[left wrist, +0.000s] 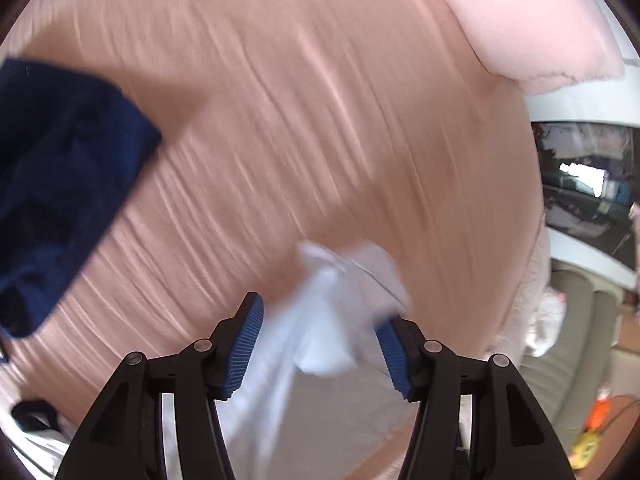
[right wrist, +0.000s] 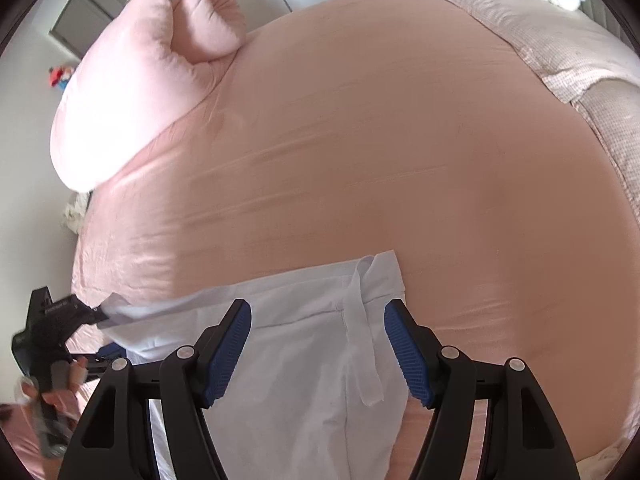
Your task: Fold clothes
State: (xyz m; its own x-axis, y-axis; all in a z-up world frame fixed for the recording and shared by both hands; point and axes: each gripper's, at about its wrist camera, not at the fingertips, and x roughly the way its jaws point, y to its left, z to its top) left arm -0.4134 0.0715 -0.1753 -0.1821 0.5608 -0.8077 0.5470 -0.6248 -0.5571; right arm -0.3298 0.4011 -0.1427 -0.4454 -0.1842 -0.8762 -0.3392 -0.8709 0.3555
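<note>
A thin, matt white cloth garment [right wrist: 304, 344] lies on a peach bedsheet [right wrist: 380, 152] of smooth woven fabric with a faint sheen and fine creases. The pink pillow [right wrist: 132, 92] looks soft and matt. A dark blue cloth [left wrist: 60, 184] is dull, heavier fabric. Both grippers [left wrist: 320, 344] [right wrist: 320, 352] are matt black plastic with ribbed blue pads [right wrist: 408, 356] and small bright metal pins.

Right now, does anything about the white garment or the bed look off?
Mostly tidy. The white garment lies fairly flat on the pink bedsheet, but its drawstring tie trails loose across the front, and the corner near the left gripper is bunched up. A navy garment sits crumpled, unfolded.
</note>
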